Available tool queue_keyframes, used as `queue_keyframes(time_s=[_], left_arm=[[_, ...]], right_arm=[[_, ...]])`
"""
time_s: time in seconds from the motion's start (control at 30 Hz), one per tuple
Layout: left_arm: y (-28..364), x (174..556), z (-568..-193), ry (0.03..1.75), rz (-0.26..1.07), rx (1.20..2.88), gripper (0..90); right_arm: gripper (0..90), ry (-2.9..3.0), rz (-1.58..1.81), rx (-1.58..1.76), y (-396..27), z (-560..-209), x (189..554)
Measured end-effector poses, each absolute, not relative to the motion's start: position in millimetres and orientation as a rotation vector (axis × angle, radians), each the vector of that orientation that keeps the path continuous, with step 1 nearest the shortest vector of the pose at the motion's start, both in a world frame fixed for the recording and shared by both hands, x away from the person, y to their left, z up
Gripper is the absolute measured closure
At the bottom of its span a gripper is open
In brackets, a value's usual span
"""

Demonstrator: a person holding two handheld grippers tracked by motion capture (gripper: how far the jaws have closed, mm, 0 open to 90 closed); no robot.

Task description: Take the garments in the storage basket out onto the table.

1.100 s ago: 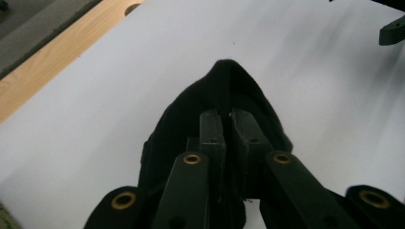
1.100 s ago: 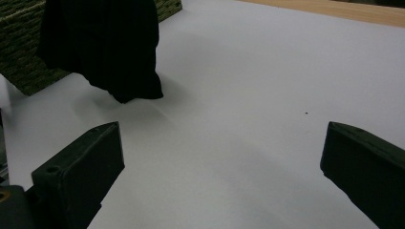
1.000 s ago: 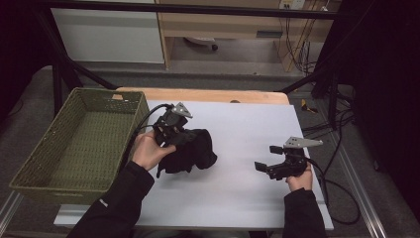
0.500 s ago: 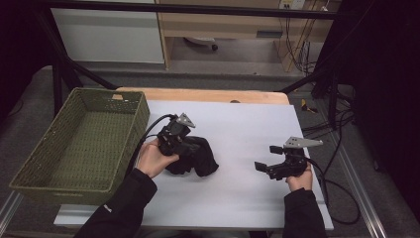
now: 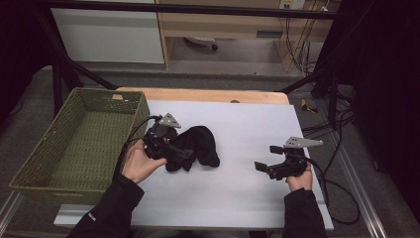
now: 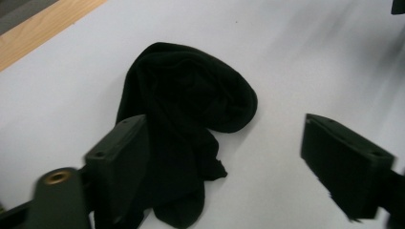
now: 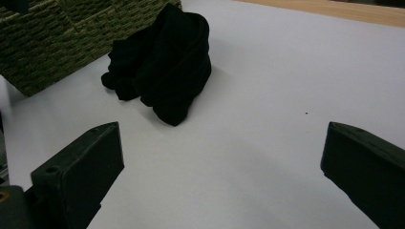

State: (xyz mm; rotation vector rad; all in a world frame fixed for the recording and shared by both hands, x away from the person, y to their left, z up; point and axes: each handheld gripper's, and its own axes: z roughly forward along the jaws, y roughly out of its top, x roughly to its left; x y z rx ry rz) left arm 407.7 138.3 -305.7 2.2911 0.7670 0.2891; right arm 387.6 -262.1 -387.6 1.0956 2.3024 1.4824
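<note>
The left gripper (image 5: 184, 154) is seen at the near edge of the black cloth (image 5: 198, 147), and its jaws have just been opening — they are now spread wide, with nothing pinched between the pads. In the left gripper view the cloth (image 6: 186, 129) is shown crumpled in a heap on the white table (image 6: 296, 62), one jaw lying over its lower fold, the other well clear on bare surface. The heap is placed just right of the green woven basket (image 5: 74, 144) — outside it, on the tabletop. The right gripper (image 5: 265, 163) is held low at the table's right side, well apart from the cloth, its jaws released and empty.
</note>
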Motion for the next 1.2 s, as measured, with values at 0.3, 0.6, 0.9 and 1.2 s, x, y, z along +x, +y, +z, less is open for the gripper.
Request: queue_keyframes(time_s=[0.3, 0.6, 0.9, 1.2], left_arm=[[168, 390, -301, 0.801, 0.388, 2.242, 2.9], [200, 379, -307, 0.847, 0.417, 2.204, 2.6], [231, 374, -316, 0.897, 0.439, 2.161, 2.6], [251, 372, -322, 0.933, 0.444, 2.137, 2.6]], right_arm=[[1.0, 2.300, 1.482, 1.098, -262, -388, 388], [0.9, 2.299, 1.483, 1.099, -262, -387, 388], [0.9, 2.303, 1.477, 1.097, -262, -388, 388], [0.9, 2.309, 1.466, 1.098, -261, -389, 388]])
